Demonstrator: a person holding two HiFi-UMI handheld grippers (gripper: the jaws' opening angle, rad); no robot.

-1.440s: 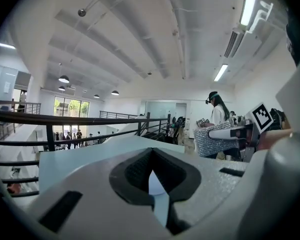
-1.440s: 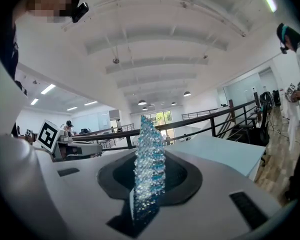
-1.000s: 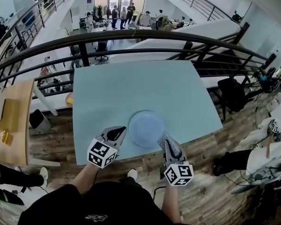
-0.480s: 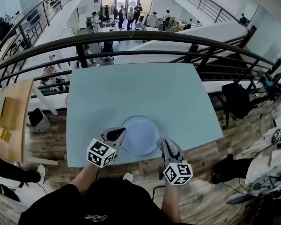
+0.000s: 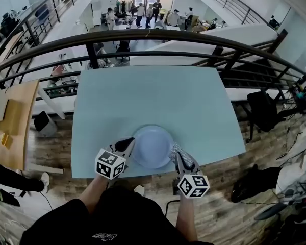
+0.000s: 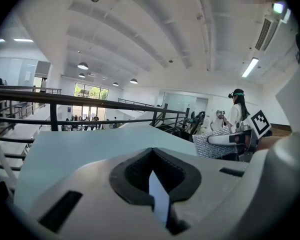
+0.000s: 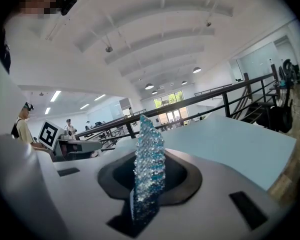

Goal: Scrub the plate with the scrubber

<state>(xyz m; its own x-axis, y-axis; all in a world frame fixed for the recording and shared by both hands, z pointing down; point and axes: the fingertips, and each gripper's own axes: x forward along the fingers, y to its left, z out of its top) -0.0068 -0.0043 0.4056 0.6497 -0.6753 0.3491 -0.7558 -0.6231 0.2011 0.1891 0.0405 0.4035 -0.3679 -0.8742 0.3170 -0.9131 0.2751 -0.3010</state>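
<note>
Sparkling blue-and-silver mesh scrubber (image 7: 149,164), standing on edge between the closed jaws of your right gripper (image 5: 175,152). It is pinched low, leaving its upper part free to meet the dish. The scrubber sits at the right rim of the round pale-blue plate (image 5: 153,146), which lies near the front edge of the pale-blue rectangular table (image 5: 143,96). Your left gripper (image 5: 126,145) is clamped on the plate's left rim, seen as a thin pale sliver between its jaws. This probably keeps the plate from sliding under scrubbing strokes. Contact between scrubber and plate surface cannot be confirmed.
</note>
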